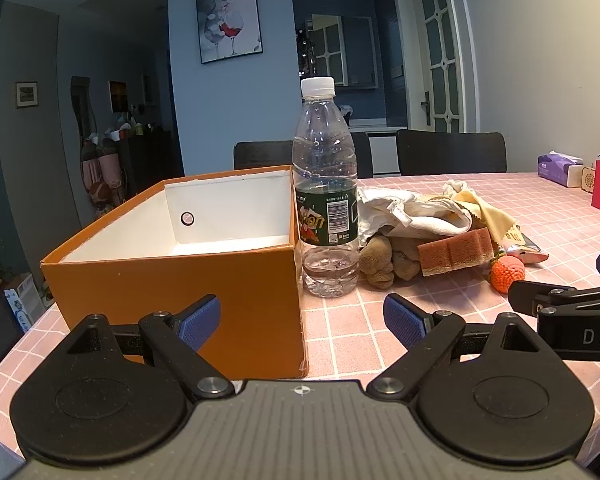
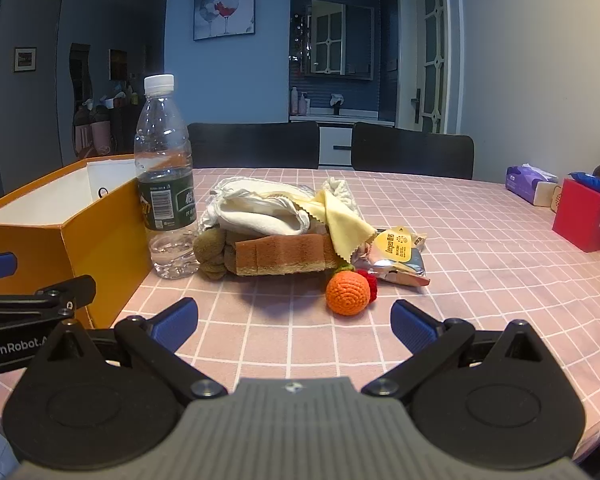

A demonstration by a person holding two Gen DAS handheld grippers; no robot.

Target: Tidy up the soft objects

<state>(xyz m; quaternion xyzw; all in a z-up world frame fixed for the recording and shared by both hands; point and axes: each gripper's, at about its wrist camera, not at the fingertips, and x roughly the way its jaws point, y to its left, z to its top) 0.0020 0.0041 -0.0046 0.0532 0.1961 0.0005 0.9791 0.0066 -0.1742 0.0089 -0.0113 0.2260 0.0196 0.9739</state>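
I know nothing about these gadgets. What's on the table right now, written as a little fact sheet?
Surface: table with pink checked cloth
Container: orange box, open, nothing visible inside
Beside box: water bottle, upright, capped, nearly empty
Soft pile: white cloth, yellow cloth, sponge, brown plush
In front of pile: crocheted orange
Also: snack packet
Left gripper: open, holding nothing
Right gripper: open, holding nothing

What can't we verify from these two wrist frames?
- Orange box floor: left wrist view, near wall hides most of it.
- Brown plush: both views, buried under the sponge and white cloth; shape unclear.
- Red crochet piece: right wrist view, behind the orange crochet ball.
- Snack packet text: too small.
- Right hand-held gripper: left wrist view, cut off by frame edge.
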